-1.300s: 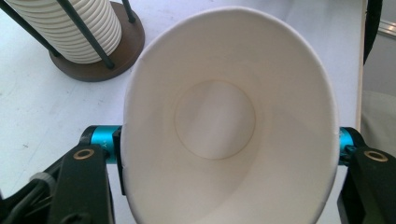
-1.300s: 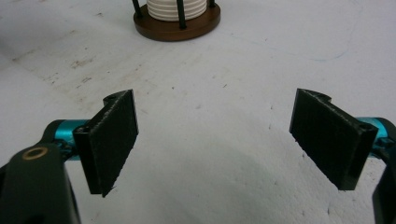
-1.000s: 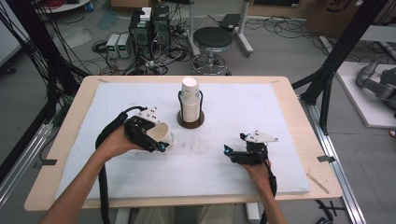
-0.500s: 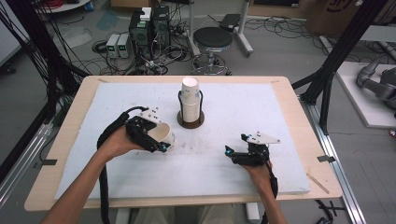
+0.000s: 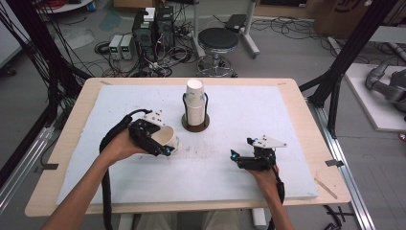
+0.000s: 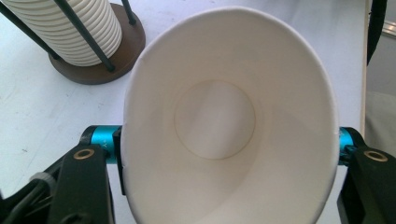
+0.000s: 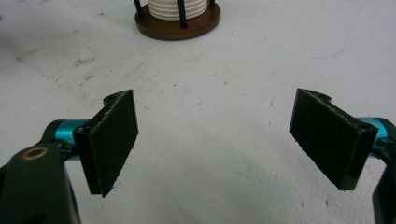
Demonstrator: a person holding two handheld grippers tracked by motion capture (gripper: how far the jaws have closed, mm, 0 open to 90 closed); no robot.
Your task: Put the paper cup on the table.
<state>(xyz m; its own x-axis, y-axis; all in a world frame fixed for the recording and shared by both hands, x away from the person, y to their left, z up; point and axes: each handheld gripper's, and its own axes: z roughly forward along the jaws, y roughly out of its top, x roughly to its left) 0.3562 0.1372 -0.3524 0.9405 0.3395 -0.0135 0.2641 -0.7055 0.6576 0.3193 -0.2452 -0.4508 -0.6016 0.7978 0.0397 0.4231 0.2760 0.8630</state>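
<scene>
The paper cup (image 6: 229, 135) looks matt white and smooth inside. Beside it, the stack of cups (image 6: 70, 32) is ribbed white paper on a dark brown wooden base (image 6: 105, 63). The table cover (image 7: 210, 154) is white, matt, scuffed. The right gripper (image 7: 212, 140) has rough black pads.

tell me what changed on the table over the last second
Nothing visibly changed. The left gripper stays shut on the paper cup, held tilted beside the cup stack in its holder, and the right gripper stays open over the white mat.
</scene>
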